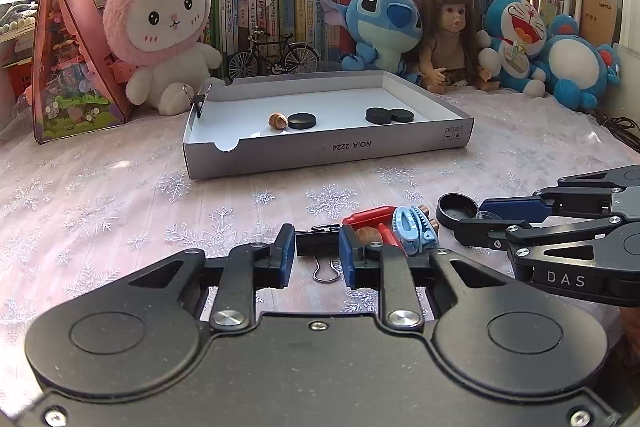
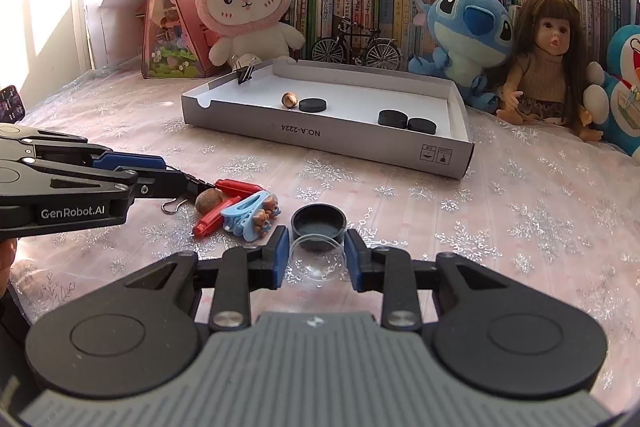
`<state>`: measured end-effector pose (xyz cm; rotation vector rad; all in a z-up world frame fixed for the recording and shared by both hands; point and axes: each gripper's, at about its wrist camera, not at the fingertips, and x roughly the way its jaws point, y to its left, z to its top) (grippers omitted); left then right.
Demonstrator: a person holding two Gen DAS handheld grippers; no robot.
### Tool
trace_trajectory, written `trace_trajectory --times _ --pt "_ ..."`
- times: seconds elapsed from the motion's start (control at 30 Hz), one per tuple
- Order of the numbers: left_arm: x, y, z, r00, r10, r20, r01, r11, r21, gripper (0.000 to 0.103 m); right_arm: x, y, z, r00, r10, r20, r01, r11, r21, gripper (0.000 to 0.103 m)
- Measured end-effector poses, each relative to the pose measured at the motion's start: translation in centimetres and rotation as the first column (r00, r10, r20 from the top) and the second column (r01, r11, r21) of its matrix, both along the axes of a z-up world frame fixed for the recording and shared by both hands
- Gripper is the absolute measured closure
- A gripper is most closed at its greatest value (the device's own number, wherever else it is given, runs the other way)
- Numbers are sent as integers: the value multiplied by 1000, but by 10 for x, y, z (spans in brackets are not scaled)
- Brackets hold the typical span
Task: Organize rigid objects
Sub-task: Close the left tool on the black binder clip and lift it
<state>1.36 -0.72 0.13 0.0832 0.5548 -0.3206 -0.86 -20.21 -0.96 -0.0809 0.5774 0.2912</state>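
My left gripper is shut on a black binder clip that lies on the tablecloth, its wire handle pointing back at me. Just right of it sit a red clip, a walnut and a blue hair claw. My right gripper is shut on a clear round dish, with a black cap touching the dish's far side. The grey box tray beyond holds a walnut, three black discs and a binder clip on its left wall.
Plush toys, a doll, a model bicycle and rows of books line the back behind the tray. A pink house-shaped box stands at the far left. A snowflake tablecloth covers the table between tray and grippers.
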Motion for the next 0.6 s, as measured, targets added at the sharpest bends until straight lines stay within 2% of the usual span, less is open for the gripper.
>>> trace_trajectory --times 0.07,0.3,0.37,0.4,0.43,0.6 --pt "1 -1 0 1000 7 6 -7 1000 -10 63 -2 0 0 1000 2 3 -2 1000 0 62" --pt "8 -11 -3 1000 25 8 -25 1000 -3 62 -7 0 -1 1000 -9 8 9 1000 -10 59" --pt "9 -12 -3 1000 27 7 -27 1000 -7 62 -9 0 -2 1000 -9 7 9 1000 -10 56" --pt "10 -13 -3 1000 29 4 -29 1000 -11 62 -9 0 -2 1000 -9 8 9 1000 -13 50" --pt "9 -13 -3 999 35 1 -35 999 -14 62 -10 0 -2 1000 -9 10 9 1000 -15 50" --pt "7 -11 -4 998 56 3 -56 998 -5 52 -13 1 -2 1000 -10 18 10 1000 -24 50"
